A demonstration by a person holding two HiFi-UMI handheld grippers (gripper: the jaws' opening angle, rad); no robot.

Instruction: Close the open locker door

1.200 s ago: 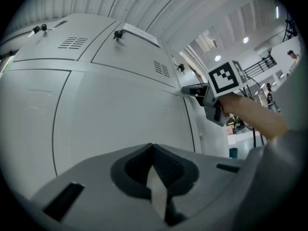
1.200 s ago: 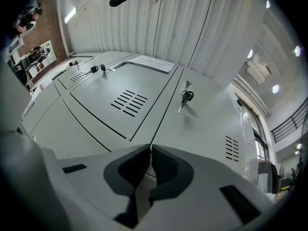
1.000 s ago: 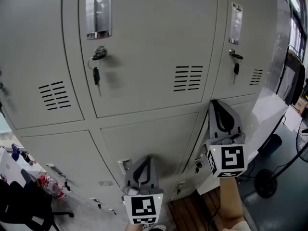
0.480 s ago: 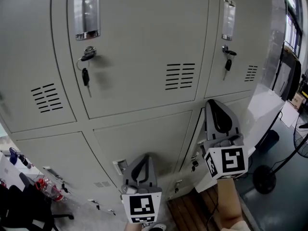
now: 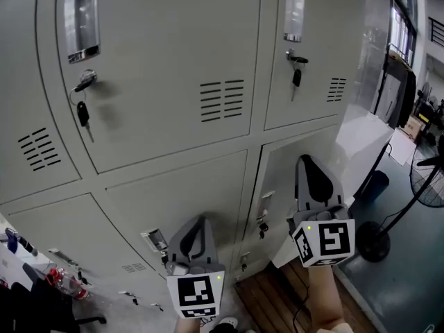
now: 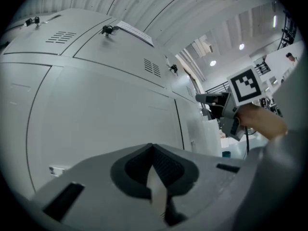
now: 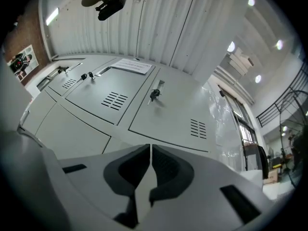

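Jaws pressed together on both sides, nothing between them. Left gripper (image 5: pixel 201 223) points level at the lower middle door, low on the bank, and its own view shows only a sliver of light between the pads. Right gripper (image 5: pixel 306 161) tilts upward, jaws closed and empty too, with its tip over the face of the lower right locker door (image 5: pixel 277 179). Contact there? Can't tell.

Grey locker bank (image 5: pixel 173 40) fills the scene, keys (image 5: pixel 83 114) dangling from the upper locks. Off its right end there's a white panel (image 5: pixel 364 141), and a fan (image 5: pixel 430 186) stands on the grey floor (image 5: pixel 395 283). Wooden boards (image 5: pixel 272 300) lie at the foot of the lockers.

That lower right locker door sits almost flush, with a dark seam down its latch edge. It's directly ahead of the right gripper and to the right of the left gripper.
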